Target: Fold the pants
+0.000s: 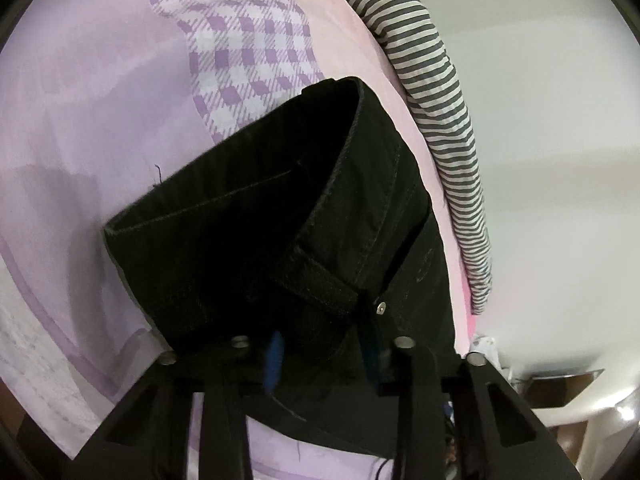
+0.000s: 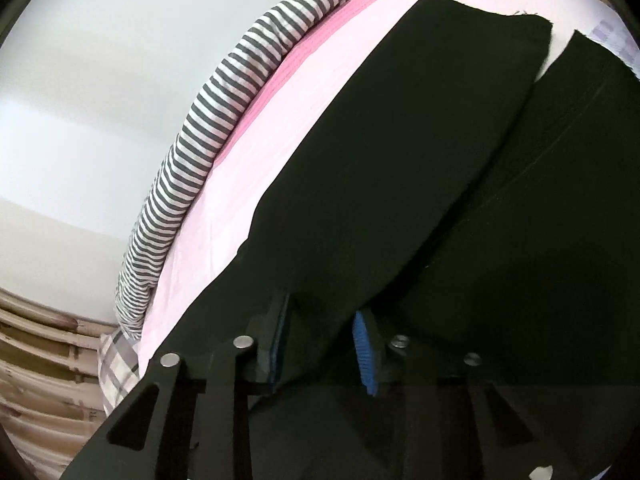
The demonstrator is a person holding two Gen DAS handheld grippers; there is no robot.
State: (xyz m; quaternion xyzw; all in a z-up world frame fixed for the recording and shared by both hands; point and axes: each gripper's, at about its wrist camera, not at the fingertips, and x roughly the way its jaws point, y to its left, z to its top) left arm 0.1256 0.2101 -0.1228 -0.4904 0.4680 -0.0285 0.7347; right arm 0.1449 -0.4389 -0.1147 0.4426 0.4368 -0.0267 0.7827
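Black pants (image 1: 280, 240) lie on a lilac and pink bed sheet (image 1: 100, 120). In the left wrist view the waistband with a belt loop and a metal rivet fills the middle. My left gripper (image 1: 324, 356) is shut on the waistband fabric, blue pads pinching it. In the right wrist view the two black legs (image 2: 400, 180) stretch away to the upper right. My right gripper (image 2: 324, 344) is shut on a fold of the pants' fabric, held between its blue pads.
A grey and white striped cloth (image 1: 444, 120) lies along the bed's edge by a white wall (image 1: 560, 140); it also shows in the right wrist view (image 2: 208, 128). A checked cloth (image 2: 116, 364) and wooden slats (image 2: 40, 360) are at lower left.
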